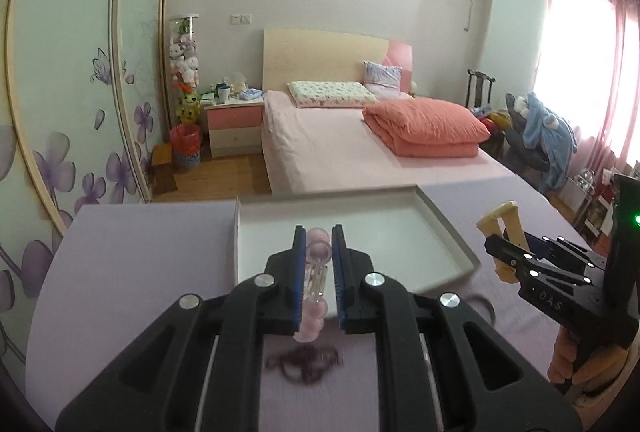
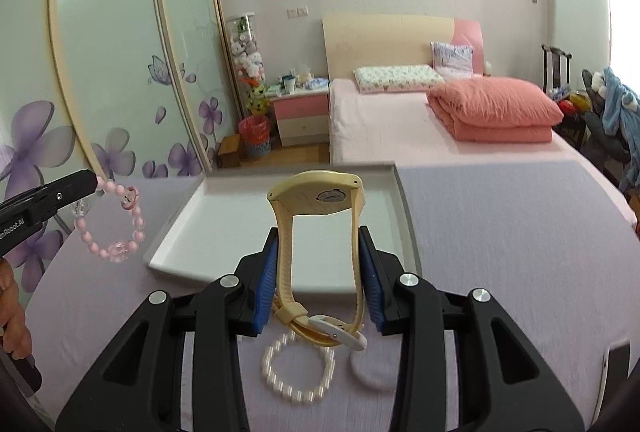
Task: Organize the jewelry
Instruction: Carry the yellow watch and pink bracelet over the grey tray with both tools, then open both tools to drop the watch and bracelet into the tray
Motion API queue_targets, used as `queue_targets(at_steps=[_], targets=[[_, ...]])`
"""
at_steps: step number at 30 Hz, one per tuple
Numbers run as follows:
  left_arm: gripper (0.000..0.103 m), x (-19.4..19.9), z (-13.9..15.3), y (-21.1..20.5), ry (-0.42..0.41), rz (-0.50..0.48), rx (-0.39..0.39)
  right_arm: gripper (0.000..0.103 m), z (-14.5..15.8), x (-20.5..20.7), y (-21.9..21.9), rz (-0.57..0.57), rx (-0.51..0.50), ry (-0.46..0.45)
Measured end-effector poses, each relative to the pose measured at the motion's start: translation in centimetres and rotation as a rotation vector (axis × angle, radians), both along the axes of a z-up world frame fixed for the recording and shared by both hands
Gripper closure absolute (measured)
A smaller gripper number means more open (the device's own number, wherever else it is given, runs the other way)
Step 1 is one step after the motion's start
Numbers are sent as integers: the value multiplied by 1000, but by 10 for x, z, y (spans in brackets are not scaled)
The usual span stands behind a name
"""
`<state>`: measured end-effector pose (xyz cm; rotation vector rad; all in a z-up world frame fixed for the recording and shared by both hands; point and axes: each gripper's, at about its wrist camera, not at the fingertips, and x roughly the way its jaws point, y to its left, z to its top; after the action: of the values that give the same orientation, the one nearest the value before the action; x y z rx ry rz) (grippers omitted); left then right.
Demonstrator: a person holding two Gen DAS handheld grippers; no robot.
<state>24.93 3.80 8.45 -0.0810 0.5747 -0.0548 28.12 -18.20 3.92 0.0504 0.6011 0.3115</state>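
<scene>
The left tongs [image 1: 317, 272] are clenched on a pink bead bracelet [image 2: 116, 224], which hangs as a loose loop from their tip, lifted clear of the lilac cloth [image 2: 500, 232] so it can be carried without dragging. The right tongs [image 2: 318, 272] are clenched on a cream watch [image 2: 316, 200], gripping the two strap halves from outside so the face stands upright in front and the buckle end dangles below. Both pieces are held just short of the white tray [image 2: 402, 200], which lies straight ahead with nothing in it; I judge it the place they are meant to go. Left on the cloth beneath the right tongs are a white bead bracelet [image 2: 298, 372] and a pale ring [image 2: 370, 372], and beneath the left tongs a dark bracelet [image 1: 304, 362], blurred, all apparently awaiting their turn.
</scene>
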Motion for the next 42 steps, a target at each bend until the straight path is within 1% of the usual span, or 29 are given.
queue_targets(at_steps=[4,5,7,9,11,13,17,20,23,24,26,27,28,33,42], targets=[[90,35,2,6,5,13,-10,64,4,39,6,8,9,-3],[90,43,1,7,7,14,-12,64,3,55,9,10,9,7],[90,63,-2,9,16,20,-7,64,0,74,10,6,14,28],[90,77,-6,11,21,25,-3,64,-7,99,11,-1,26,66],[90,94,-12,14,32,30,-3,64,-19,124,14,-11,23,118],[90,108,-19,15,44,36,1,64,-37,147,17,-31,8,186],[90,125,-36,16,61,45,8,64,-70,172,22,-59,-29,291],[90,132,-47,16,73,46,13,64,-85,182,27,-68,-61,348],[90,141,-55,14,84,49,29,61,-91,185,32,-69,-89,365],[90,141,-57,14,86,47,28,58,-92,186,32,-69,-95,368],[90,144,-61,14,91,48,28,48,-89,184,32,-65,-96,357],[90,145,-62,13,92,47,28,40,-86,183,31,-64,-97,346],[90,146,-63,13,94,47,30,39,-82,179,29,-60,-95,325],[90,147,-67,12,94,46,34,38,-70,173,23,-42,-82,282],[90,158,-73,15,109,62,21,38,-69,160,13,-39,-93,247]])
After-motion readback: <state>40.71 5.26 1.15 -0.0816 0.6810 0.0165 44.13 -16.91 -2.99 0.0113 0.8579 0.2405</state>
